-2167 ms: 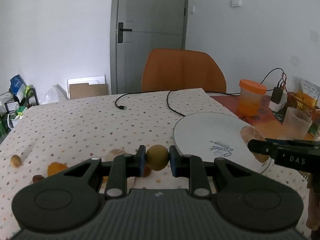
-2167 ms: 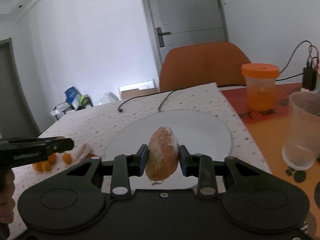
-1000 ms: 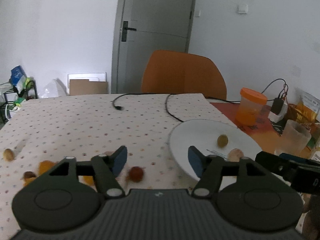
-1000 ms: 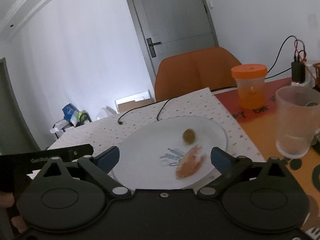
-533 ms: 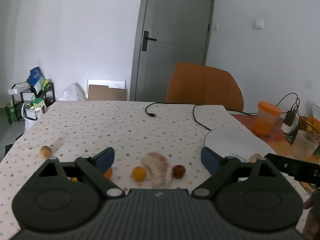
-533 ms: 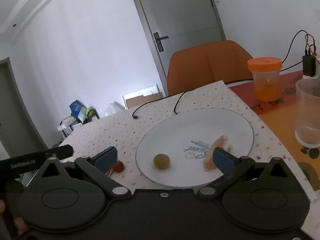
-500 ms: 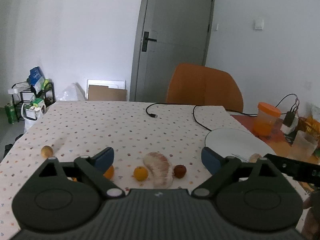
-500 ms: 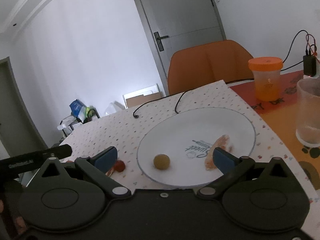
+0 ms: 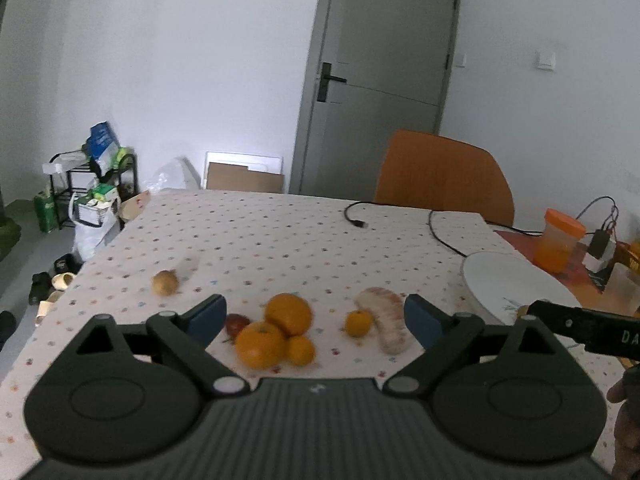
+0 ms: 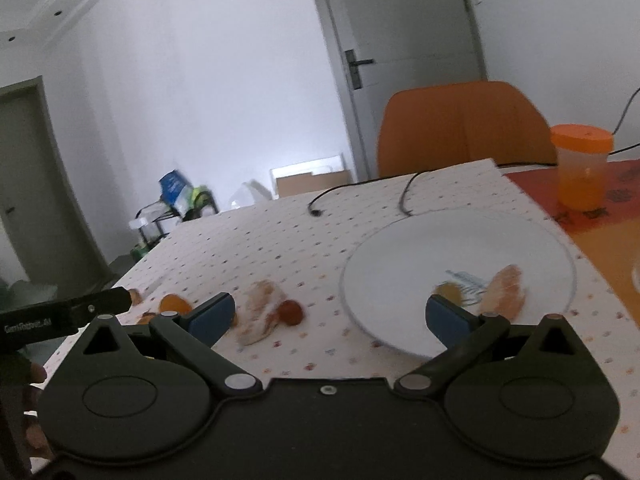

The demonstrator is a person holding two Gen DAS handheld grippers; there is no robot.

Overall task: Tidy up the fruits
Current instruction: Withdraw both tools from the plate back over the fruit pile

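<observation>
Left gripper [image 9: 314,316]: jaws spread wide, blue pads apart, nothing between them, held above the dotted tablecloth [image 9: 280,240]. Right gripper [image 10: 328,314]: jaws likewise wide apart and empty, held over the near edge of the white plate [image 10: 420,248].

Left wrist view, fruit loose on the cloth:
- Three oranges clustered and touching: large orange [image 9: 289,313] at back, second orange [image 9: 260,344] in front left, small orange [image 9: 300,350] front right.
- Small dark red fruit [image 9: 237,324] just left of the cluster, beside the left pad.
- Small mandarin [image 9: 358,323] touching or just beside the peeled pomelo segment [image 9: 386,324], which lies lengthwise toward the camera.
- Yellowish-brown round fruit [image 9: 164,282] alone, well left of the rest.

Plate sits at the right of the cloth; in this view part of the right gripper's dark body crosses in front of it, with part of a hand [image 9: 626,432] at the frame edge.

Right wrist view (motion-blurred): plate holds two items near its front edge, a small brownish round fruit [image 10: 448,291] and an orange-pink segment [image 10: 505,291], near each other; whether they touch I cannot tell. Off the plate to the left, the pomelo segment with a reddish fruit against it.

Beyond: black cable [image 9: 400,216] across the far cloth, orange-lidded jar [image 9: 560,246] on a red mat, orange chair [image 9: 444,180], grey door [image 9: 380,80].
</observation>
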